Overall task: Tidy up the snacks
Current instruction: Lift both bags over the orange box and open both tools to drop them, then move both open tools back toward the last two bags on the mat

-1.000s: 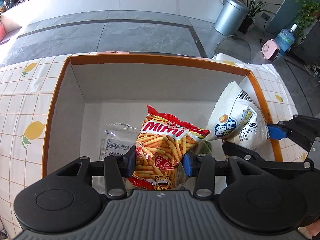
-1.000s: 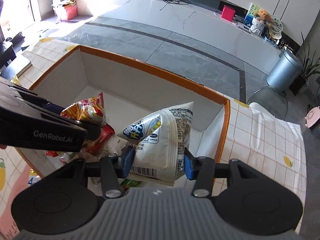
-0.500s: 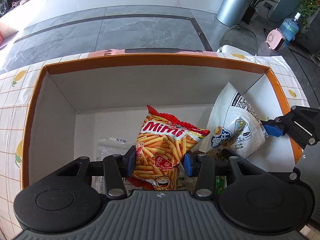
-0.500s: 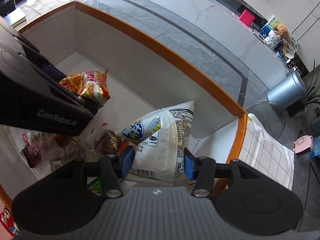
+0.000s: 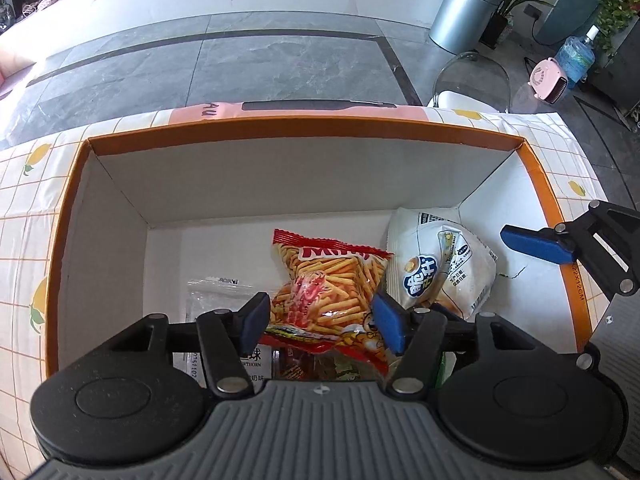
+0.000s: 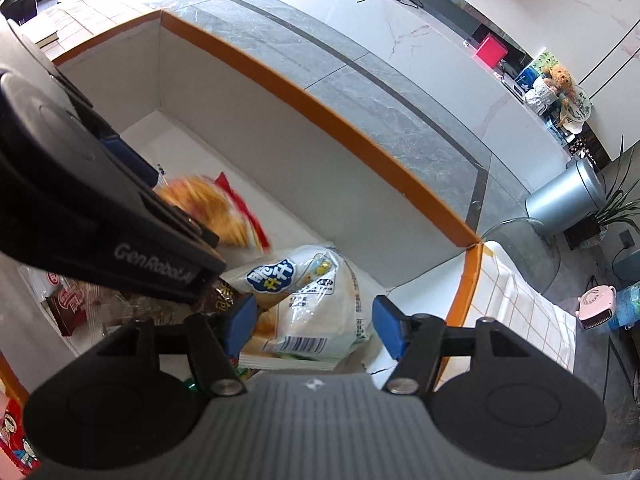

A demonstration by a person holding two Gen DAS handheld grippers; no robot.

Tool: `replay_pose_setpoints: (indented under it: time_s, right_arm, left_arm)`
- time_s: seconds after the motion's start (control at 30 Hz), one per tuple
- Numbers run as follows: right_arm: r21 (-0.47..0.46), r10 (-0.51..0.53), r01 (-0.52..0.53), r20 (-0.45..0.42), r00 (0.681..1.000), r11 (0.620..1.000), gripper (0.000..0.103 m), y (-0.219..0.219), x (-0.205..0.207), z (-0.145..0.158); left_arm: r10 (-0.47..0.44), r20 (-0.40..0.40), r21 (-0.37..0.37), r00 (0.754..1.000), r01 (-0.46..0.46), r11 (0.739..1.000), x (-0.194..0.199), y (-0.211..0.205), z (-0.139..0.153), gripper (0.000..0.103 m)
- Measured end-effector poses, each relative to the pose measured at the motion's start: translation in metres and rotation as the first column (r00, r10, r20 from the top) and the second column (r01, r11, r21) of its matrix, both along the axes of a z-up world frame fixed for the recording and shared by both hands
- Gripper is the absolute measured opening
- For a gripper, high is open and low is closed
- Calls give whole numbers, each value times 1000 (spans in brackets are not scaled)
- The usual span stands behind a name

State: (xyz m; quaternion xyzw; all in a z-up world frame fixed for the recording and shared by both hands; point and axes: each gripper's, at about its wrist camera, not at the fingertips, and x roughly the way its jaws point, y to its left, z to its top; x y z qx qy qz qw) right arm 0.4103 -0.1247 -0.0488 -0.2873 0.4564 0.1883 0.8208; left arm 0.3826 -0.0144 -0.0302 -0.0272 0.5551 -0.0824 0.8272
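Left tongs [image 5: 320, 318]: spread wide over the box, blue pads [image 5: 256, 316] either side of the chip bag, whether they touched it could not be told.
Right tongs [image 6: 310, 326]: spread apart too, pads flanking the white bag with a clear gap on the right side; "GenRobot.AI" read on the other tool's housing.
Chip bag [image 5: 330, 292]: one, red and orange, "Mimi" printed upside-down-tilted at its far end, long axis running away from the left camera, lying on other packets in the box.
White bag [image 6: 316, 300]: one, puffy, blue Chinese logo, barcode at the near end, lying in the box's right corner beside the chip bag.
Box [image 5: 296, 132]: one, orange rim, white inside, standing on the lemon-print counter [image 5: 24, 208].
Clear packet [image 5: 218, 292]: flat on the box floor, left of the chips.
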Motion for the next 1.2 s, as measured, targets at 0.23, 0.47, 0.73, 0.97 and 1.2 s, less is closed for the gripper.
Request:
replay_pose_setpoints:
  time_s: [0.23, 0.47, 0.73, 0.97, 1.2]
  right_arm:
    - [16, -24, 24, 2, 1000, 1000, 62, -4, -12, 16]
    - [100, -70, 71, -20, 997, 992, 65, -11, -41, 41]
    - [211, -100, 105, -36, 994, 972, 69, -20, -89, 74]
    - [352, -146, 142, -15, 989, 925, 71, -35, -157, 84]
    - [488, -230, 196, 10, 973, 850, 76, -49, -222, 68]
  left_arm:
    - [8, 17, -5, 1000, -8, 1000, -13, 6, 15, 69]
    - [5, 60, -17, 998, -4, 1000, -47, 13, 39, 69]
    - [-6, 158, -35, 987, 12, 999, -108, 20, 77, 69]
    - [-34, 291, 17, 956, 30, 999, -176, 22, 97, 70]
    - [4, 355, 0, 935, -5, 1000, -229, 36, 84, 70]
